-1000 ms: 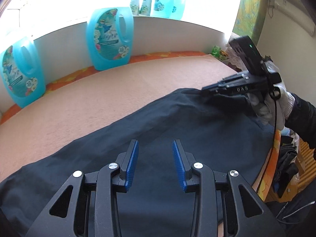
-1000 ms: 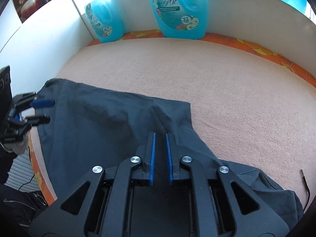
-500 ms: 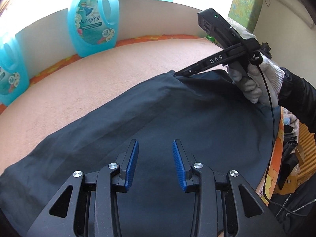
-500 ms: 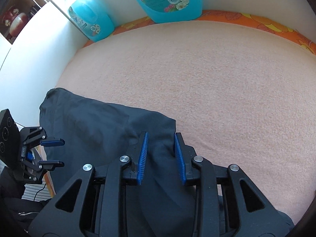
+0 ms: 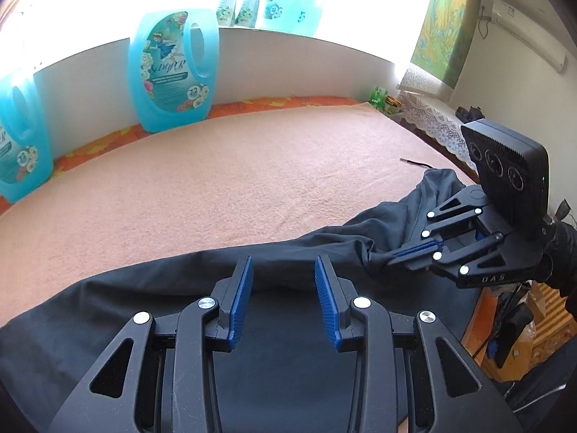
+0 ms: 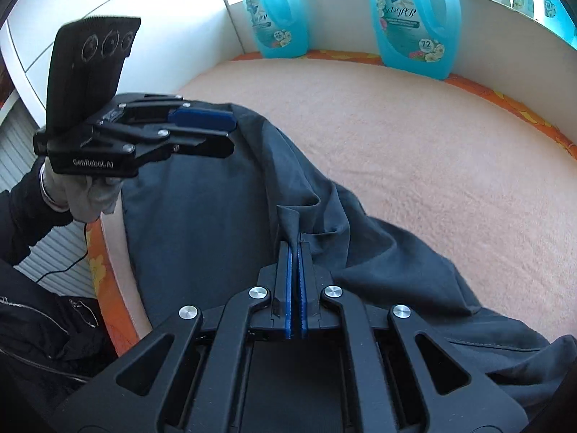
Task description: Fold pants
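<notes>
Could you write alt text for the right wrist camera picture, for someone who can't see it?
The right gripper is shut on a pinched fold of dark pants that lie on a peach-coloured padded surface. At upper left a gloved hand holds the left gripper over the pants, with nothing between its fingers. Two blue detergent bottles stand against the white wall behind.

Right gripper (image 6: pixel 295 249) clamped; left gripper (image 5: pixel 283 270) parted.

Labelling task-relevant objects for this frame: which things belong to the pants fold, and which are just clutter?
In the job:
- dark pants
- right gripper, shut on a fold of the pants
- left gripper, fingers apart above the cloth
- peach blanket under the pants

Lying about:
- blue detergent bottles
- thin dark stick on the blanket
</notes>
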